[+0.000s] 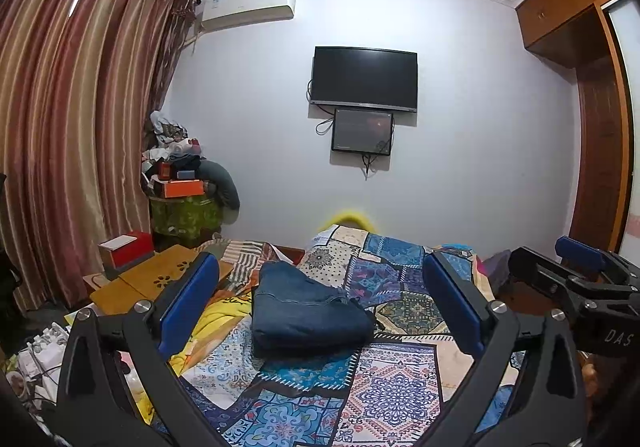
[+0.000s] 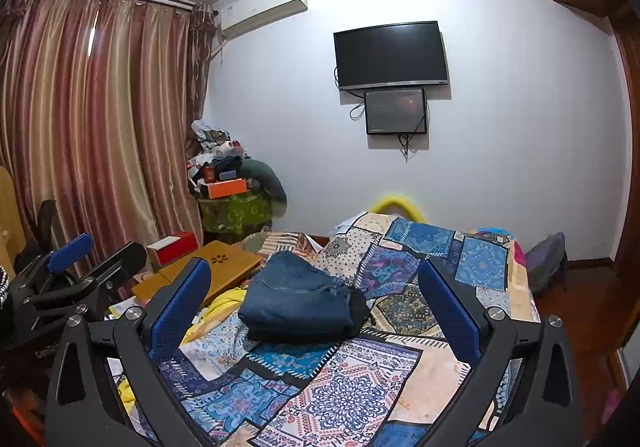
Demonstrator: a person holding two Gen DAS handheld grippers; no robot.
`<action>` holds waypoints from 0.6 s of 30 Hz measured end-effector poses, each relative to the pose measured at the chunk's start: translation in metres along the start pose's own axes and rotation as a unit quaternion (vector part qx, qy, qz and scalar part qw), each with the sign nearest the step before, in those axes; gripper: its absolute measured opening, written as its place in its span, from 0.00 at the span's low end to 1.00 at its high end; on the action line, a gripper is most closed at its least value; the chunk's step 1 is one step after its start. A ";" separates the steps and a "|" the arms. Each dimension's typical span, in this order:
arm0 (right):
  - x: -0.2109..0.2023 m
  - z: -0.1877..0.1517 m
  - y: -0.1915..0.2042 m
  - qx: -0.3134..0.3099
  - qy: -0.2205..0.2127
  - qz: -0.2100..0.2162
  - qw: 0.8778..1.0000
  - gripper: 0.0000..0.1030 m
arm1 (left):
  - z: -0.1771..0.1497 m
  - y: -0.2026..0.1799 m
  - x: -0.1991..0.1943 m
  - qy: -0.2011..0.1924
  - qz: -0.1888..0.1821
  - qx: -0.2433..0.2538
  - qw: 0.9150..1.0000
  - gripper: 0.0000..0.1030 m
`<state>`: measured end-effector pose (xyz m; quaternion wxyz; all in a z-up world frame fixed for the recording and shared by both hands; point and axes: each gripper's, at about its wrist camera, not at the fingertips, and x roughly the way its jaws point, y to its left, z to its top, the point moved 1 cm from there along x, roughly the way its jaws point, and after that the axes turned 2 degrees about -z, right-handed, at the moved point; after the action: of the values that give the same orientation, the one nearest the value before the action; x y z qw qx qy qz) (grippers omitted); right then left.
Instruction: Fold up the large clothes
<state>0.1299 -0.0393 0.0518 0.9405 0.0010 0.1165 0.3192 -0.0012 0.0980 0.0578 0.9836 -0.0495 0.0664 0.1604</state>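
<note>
- Grippers first: the left gripper (image 1: 320, 299) is spread wide with nothing between its blue pads (image 1: 188, 299), held in the air above the near part of the bed, clear of the cloth.
- Beside it, the right gripper (image 2: 316, 299) is likewise wide apart and empty; it appears at the right edge of the left wrist view, level with its partner.
- Ahead of both, the folded jeans (image 2: 300, 299) lie as a thick dark-blue bundle on the patchwork bedspread (image 2: 360, 387), about mid-bed and nearer the left edge, already in a compact stack of layers.
- Handling, as I judge it: denim is heavy for cloth, fairly stiff, not slippery, not fragile; the stack should keep its shape if lifted evenly but will sag and unfold if taken by one layer.
- Best hold would seem to be the thick folded edge facing the grippers, one gripper at each end, pinching all the layers together.
- Past the bed's left edge stands a small wooden table (image 2: 208, 271) with a red box (image 2: 172, 247).
</note>
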 end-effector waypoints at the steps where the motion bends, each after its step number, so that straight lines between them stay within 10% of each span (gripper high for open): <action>1: 0.000 0.000 0.000 -0.001 0.000 -0.001 1.000 1.00 | 0.000 0.000 0.000 0.001 0.000 -0.002 1.000 0.99; 18: -0.001 0.004 -0.009 0.010 -0.002 -0.009 1.000 1.00 | 0.002 -0.002 0.002 0.007 -0.014 -0.002 1.000 0.99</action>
<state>0.1348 -0.0466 0.0551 0.9435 0.0097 0.1174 0.3097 0.0011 0.0973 0.0594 0.9851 -0.0539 0.0720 0.1464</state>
